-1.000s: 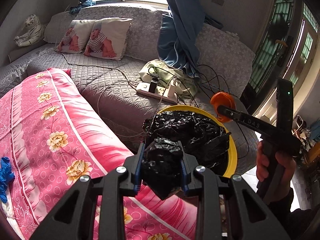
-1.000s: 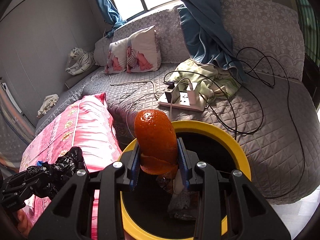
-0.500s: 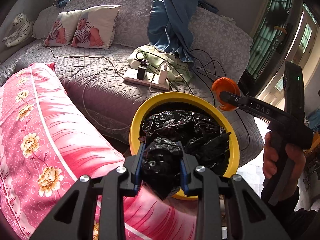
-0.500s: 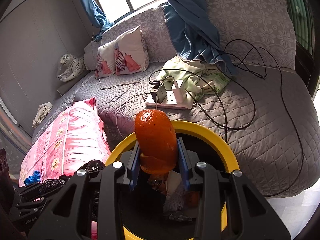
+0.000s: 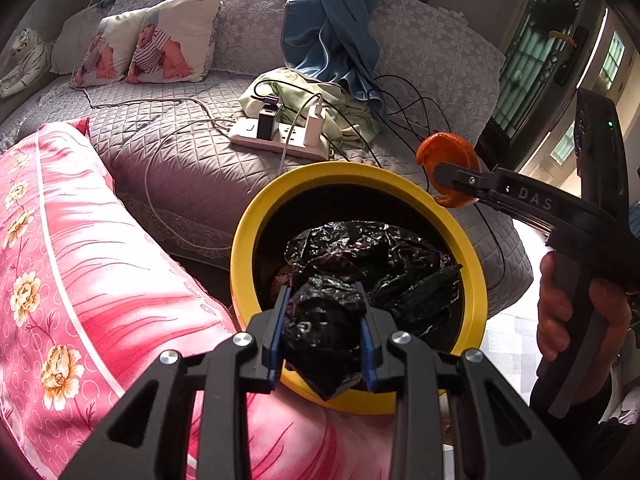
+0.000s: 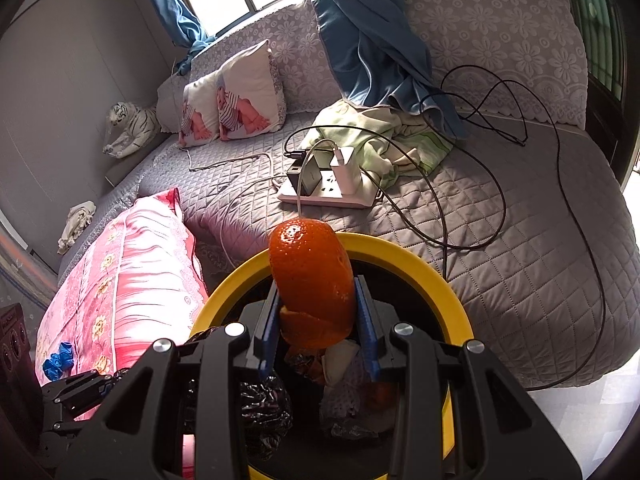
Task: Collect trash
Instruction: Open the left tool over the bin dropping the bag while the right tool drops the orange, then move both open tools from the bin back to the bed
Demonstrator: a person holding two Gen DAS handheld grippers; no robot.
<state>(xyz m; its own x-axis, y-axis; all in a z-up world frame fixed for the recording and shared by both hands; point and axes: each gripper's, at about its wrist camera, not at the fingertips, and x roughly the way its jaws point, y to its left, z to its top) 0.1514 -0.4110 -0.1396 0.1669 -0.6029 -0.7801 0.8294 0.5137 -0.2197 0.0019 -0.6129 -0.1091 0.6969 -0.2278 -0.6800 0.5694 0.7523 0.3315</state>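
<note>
A yellow-rimmed bin [image 5: 256, 216] [image 6: 408, 258] with a black inside stands between the pink quilt and the grey sofa. Crumpled black plastic [image 5: 372, 256] and other scraps lie in it. My left gripper [image 5: 322, 332] is shut on a wad of black plastic bag [image 5: 320, 328], held just over the bin's near rim. My right gripper [image 6: 316, 320] is shut on a piece of orange peel [image 6: 310, 276] above the bin's mouth. In the left wrist view the right gripper [image 5: 452, 178] and the orange peel [image 5: 444, 152] hover by the bin's far right rim, with a hand [image 5: 560, 312] on the handle.
A pink flowered quilt [image 5: 80, 248] lies left of the bin. On the grey quilted sofa [image 6: 520, 240] sit a white power strip [image 6: 324, 192] with chargers, black cables [image 6: 480, 160], a green cloth [image 6: 380, 136] and two printed cushions [image 6: 236, 96]. A blue curtain [image 5: 336, 24] hangs behind.
My left gripper has moved forward and down with the black wad, from over the quilt to over the bin's near rim. The right gripper has shifted slightly over the bin, peel still held.
</note>
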